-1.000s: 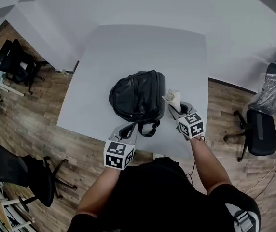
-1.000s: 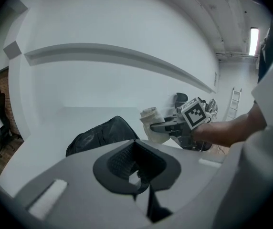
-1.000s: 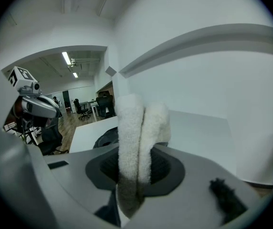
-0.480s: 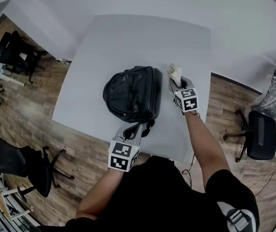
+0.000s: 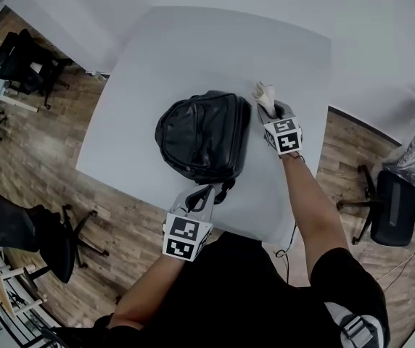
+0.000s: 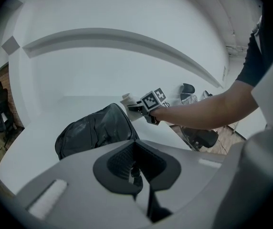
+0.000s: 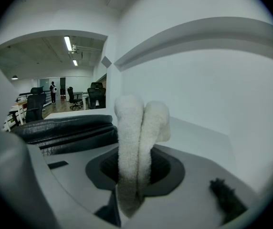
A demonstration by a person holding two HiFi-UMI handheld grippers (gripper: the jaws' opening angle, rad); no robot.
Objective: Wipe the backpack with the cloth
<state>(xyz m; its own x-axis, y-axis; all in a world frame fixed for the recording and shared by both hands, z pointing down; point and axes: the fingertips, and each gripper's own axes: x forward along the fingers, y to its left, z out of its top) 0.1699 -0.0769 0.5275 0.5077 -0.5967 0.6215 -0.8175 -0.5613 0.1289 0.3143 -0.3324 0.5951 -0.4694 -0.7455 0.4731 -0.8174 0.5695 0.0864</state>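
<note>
Slumping near the grey surface's point(image 5: 193, 49) near edge, a rounded black leather backpack point(image 5: 200, 136) has its strap point(image 5: 226, 191) pinched by the left claw point(image 5: 203, 193); the right claw point(image 5: 270, 110) clenches fluffy white cloth point(image 5: 264, 93) beside it.

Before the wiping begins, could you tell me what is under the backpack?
Only the white table shows around the backpack, which rests on it; anything directly beneath is covered.

Black short-sleeved top point(image 5: 244, 296) fills near edge, forearms bare. Grey-white patch point(image 5: 354, 330) on right shoulder. Now left gripper point(image 5: 204, 193): pale grey shell, left cube point(image 5: 186, 236) carrying black-and-white square markers. Over to right gripper point(image 5: 268, 107): same grey, right cube point(image 5: 286, 135) likewise marked. Close in, dark ribbed hollow point(image 6: 135, 161) rings jaws.
</note>
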